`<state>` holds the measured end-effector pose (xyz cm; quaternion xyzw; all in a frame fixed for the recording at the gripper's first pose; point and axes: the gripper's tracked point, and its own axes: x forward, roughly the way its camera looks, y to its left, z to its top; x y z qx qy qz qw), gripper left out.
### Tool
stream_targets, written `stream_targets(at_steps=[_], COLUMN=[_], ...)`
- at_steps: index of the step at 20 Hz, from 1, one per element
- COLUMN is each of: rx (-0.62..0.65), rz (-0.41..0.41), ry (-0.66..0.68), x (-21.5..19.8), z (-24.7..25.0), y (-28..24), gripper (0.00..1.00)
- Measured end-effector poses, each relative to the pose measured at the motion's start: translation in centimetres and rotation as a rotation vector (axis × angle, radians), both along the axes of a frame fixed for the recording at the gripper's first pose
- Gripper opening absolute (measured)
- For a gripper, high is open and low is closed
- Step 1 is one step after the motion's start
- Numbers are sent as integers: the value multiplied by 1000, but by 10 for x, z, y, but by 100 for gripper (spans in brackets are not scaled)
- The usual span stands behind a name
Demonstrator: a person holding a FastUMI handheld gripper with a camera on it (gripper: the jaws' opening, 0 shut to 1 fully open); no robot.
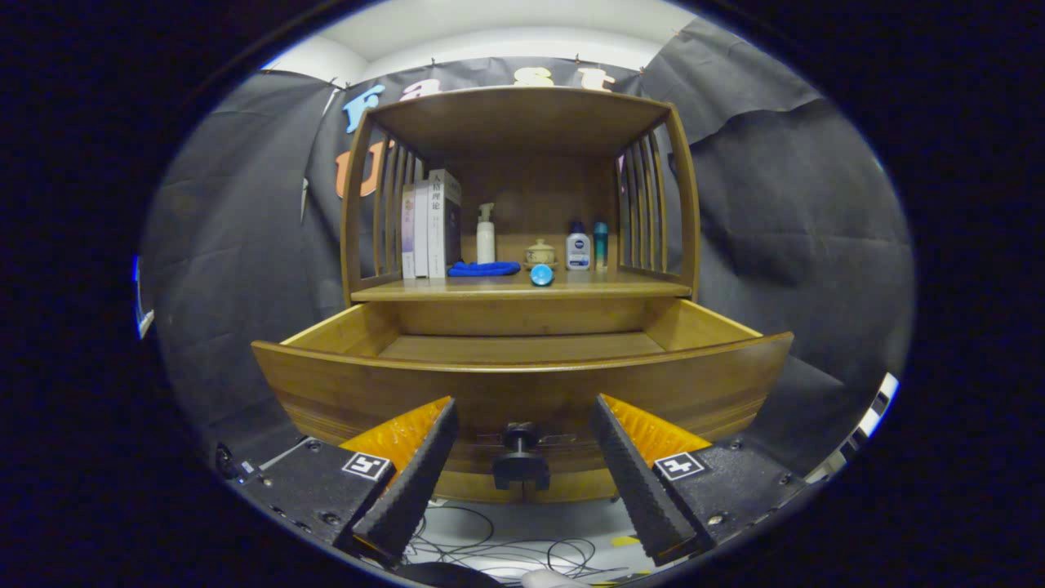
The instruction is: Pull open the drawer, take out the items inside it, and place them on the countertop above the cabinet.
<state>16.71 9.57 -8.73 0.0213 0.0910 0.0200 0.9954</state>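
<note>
Drawer knob (pixel 520 457) sits between the wide-spread jaws of the gripper (pixel 522 490), untouched; drawer (pixel 522 384) hangs pulled out beneath the surface (pixel 620 288), visible floor bare, while blue cloth (pixel 483 268), bottles and books line up above, likely unloaded.

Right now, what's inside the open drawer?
The drawer is pulled out; the far strip of its wooden floor shows bare. The front panel hides the near part, so items there can't be ruled out. The claw is open, its fingers either side of the knob.
</note>
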Motion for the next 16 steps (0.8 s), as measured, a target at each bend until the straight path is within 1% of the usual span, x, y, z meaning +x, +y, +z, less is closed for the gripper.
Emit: stream_targets(at_steps=[2,4,6,16], rx=[-1,6,37,25], rz=[-18,-18,12,23], ry=[6,17,31,33], x=[7,13,16,24], z=[-3,-8,-13,-11], y=[-4,-3,4,3], gripper=[100,100,100,100])
